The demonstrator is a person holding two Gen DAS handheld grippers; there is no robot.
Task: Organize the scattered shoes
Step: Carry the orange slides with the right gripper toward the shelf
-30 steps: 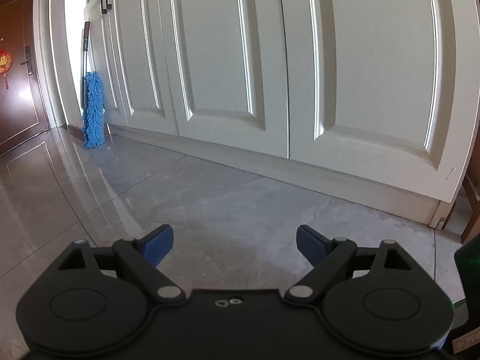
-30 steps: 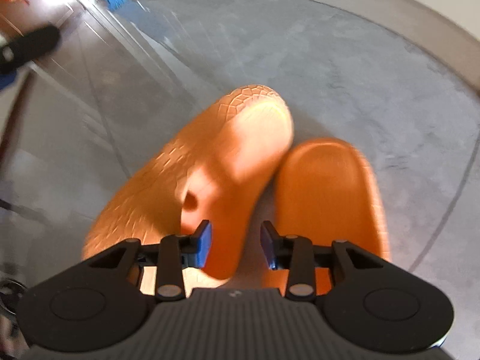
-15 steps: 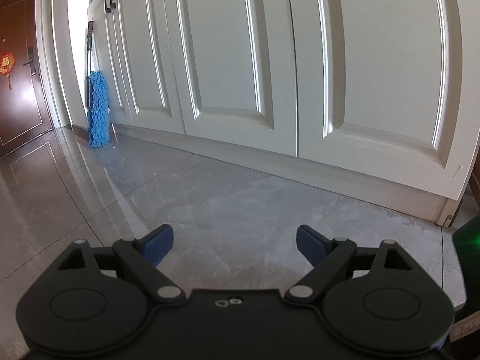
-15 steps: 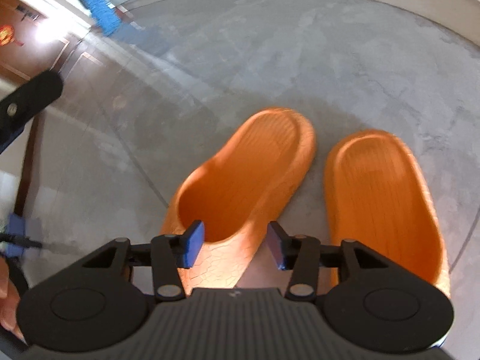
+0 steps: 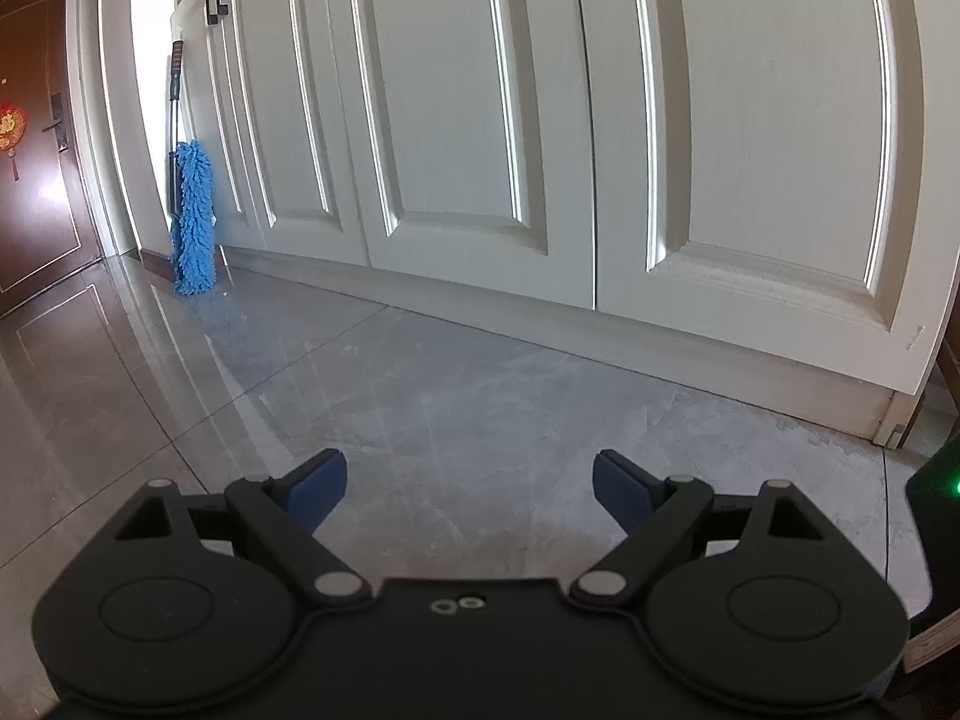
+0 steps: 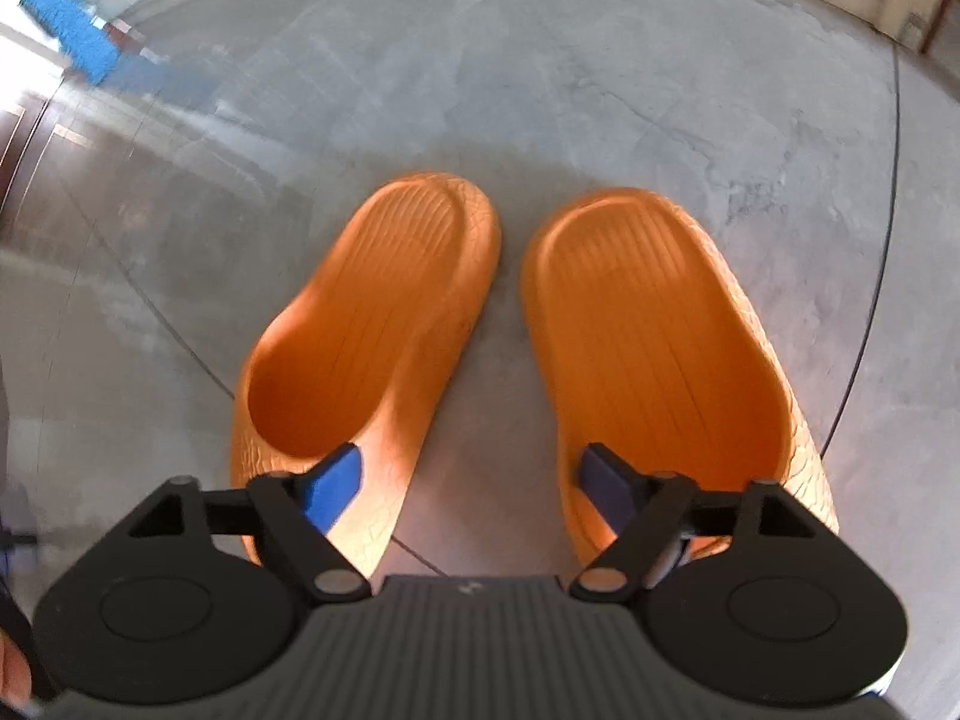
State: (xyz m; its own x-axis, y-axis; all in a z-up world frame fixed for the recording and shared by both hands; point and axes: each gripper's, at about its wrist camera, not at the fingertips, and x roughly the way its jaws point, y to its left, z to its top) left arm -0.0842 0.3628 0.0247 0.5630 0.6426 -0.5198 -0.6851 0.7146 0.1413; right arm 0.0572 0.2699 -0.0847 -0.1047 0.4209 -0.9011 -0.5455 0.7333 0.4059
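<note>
In the right wrist view, two orange slippers are seen side by side on the grey tiled floor (image 6: 600, 90), both sole-down with their openings facing up. The left slipper (image 6: 372, 324) fills the centre-left of the frame and the right slipper (image 6: 654, 348) the centre-right; a narrow strip of floor is left between them, so they lie just beside each other without touching. Their rounded ends point toward the top of the frame. The right hand-held gripper (image 6: 471, 477) is held above them at the bottom of the frame, pointing steeply down. Its jaws are opening and stand wide apart; no slipper is pinched, and only the gap between the two slippers is seen between the blue pads (image 6: 336, 483). The left pad is seen over the near edge of the left slipper and the right pad over the near edge of the right slipper; whether either touches cannot be told. A blue mop head (image 6: 72, 36) is seen blurred at the upper left.

In the left wrist view, the left hand-held gripper (image 5: 468, 480) is held low over bare floor, its jaws spread wide with nothing between them. White panelled cabinet doors (image 5: 468, 120) fill the upper frame. A blue fluffy mop (image 5: 192, 222) is leant upright at the left, and a dark brown door (image 5: 30, 150) is seen at the far left edge.
</note>
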